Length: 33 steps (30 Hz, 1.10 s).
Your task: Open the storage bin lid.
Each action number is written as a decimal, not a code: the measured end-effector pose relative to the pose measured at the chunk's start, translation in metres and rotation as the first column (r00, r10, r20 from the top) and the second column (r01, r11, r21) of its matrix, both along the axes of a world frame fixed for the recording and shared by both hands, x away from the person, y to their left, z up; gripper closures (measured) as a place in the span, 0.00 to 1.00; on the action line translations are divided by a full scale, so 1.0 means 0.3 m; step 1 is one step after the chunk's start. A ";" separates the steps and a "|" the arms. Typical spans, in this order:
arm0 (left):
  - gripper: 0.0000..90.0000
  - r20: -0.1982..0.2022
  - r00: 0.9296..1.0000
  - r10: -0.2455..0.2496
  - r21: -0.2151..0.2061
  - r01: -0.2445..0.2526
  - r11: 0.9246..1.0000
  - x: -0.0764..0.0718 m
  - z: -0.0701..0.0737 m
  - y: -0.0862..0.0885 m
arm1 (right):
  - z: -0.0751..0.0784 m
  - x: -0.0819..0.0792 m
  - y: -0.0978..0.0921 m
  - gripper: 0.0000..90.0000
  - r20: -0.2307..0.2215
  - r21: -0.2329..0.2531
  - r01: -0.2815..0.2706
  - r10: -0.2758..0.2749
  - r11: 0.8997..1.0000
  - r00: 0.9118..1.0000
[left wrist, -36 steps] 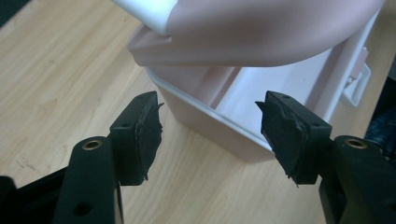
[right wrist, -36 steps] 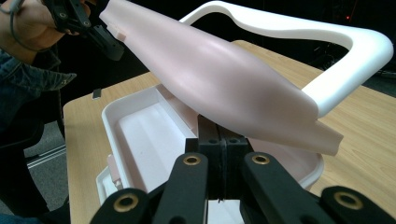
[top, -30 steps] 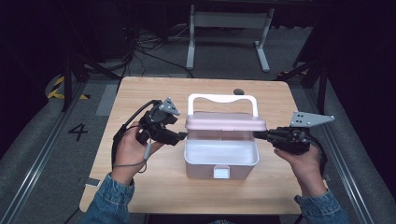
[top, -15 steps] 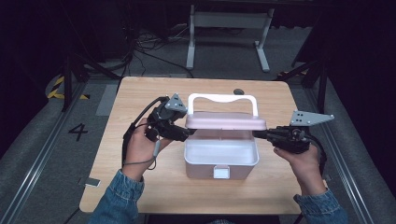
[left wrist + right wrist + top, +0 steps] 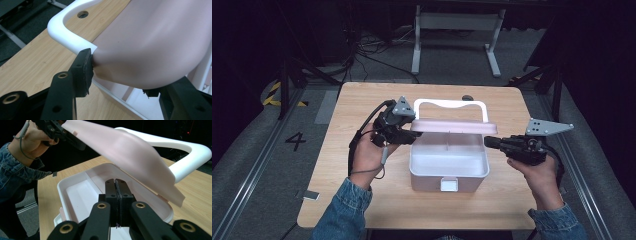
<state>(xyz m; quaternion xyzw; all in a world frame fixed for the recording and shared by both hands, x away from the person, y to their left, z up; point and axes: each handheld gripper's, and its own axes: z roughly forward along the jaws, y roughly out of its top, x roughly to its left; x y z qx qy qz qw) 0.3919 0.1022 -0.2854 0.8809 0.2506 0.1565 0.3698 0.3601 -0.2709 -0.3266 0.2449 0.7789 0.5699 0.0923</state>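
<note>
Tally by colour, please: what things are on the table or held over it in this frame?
White: 1, the box with its handle.
Pink: 1, the lid, raised over the box.
Black: 2, the left gripper clamped on the lid's corner, and the right gripper at the box's side.
Total: 4.

in the left gripper view the pink lid (image 5: 155,42) runs off the top and right edges, and it covers most of the white box (image 5: 140,102) beneath. the far finger (image 5: 175,92) sits half hidden under the lid's rim. in the high view the lid (image 5: 452,126) hides the box's back wall, and a small dark thing (image 5: 468,97) on the tabletop (image 5: 362,200) is too small to tell.
</note>
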 end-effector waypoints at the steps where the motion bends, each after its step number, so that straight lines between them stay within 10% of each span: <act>1: 0.55 -0.007 1.000 -0.001 -0.009 0.001 1.000 0.004 0.001 0.002 | -0.001 -0.001 -0.003 0.98 -0.001 0.000 0.000 0.000 1.000 1.000; 11: 0.61 0.030 1.000 -0.004 -0.084 0.007 0.996 0.015 0.043 0.022 | -0.013 -0.016 -0.048 0.97 -0.011 0.005 0.031 -0.031 0.999 0.999; 33: 0.79 0.016 0.998 0.062 -0.028 -0.061 0.998 0.136 0.113 -0.008 | -0.029 -0.036 -0.134 0.85 -0.022 -0.034 0.161 -0.162 0.986 0.987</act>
